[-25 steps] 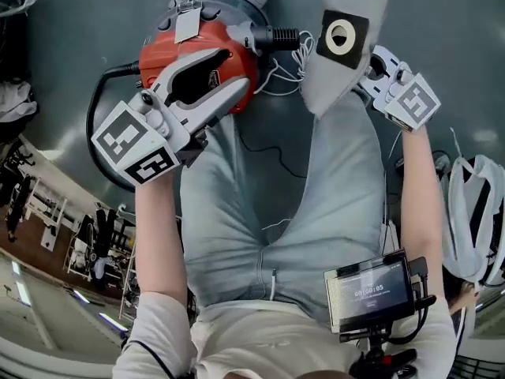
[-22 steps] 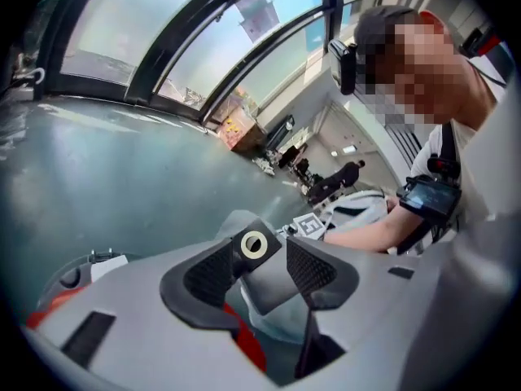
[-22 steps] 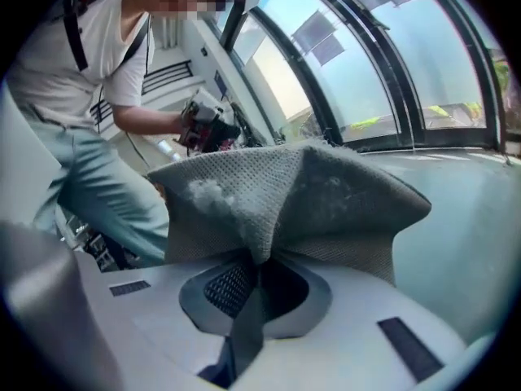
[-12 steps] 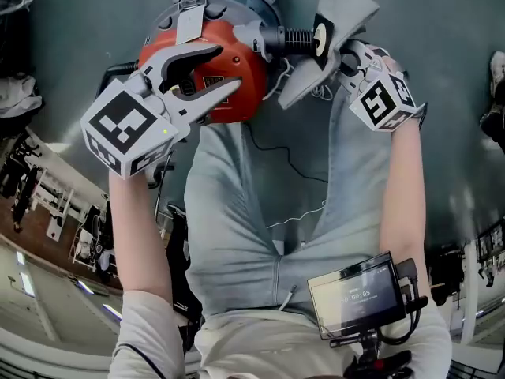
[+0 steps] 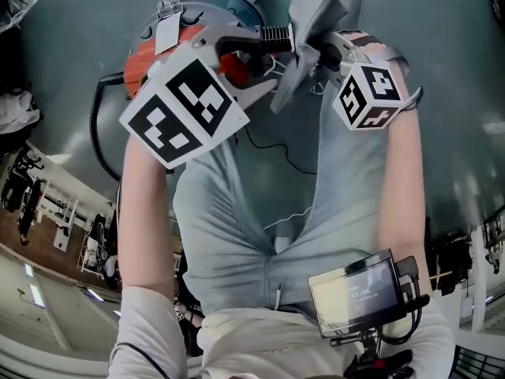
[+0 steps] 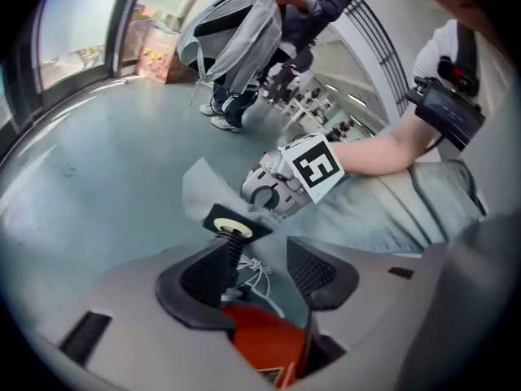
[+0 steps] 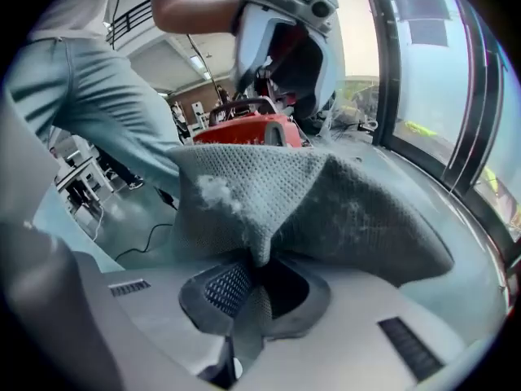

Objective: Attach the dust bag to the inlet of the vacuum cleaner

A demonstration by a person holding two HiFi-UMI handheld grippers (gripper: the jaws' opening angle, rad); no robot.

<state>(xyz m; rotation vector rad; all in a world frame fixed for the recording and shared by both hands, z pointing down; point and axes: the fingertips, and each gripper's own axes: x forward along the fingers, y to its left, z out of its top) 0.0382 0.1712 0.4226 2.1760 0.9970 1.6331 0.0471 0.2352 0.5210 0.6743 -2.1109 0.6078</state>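
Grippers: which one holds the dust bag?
The right gripper: jaws pinch the grey dust bag. The left gripper has its jaws apart over the red vacuum cleaner, gripping nothing.

Glazed hall: tall windows (image 7: 419, 63), railing (image 6: 376, 43)

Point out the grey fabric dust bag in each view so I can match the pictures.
Head view: the grey fabric dust bag is at top centre, right of the vacuum.
Left gripper view: left of centre, just beyond the jaws.
Right gripper view: fills the centre, pinched between the jaws.
Shared landmark: the red vacuum cleaner body.
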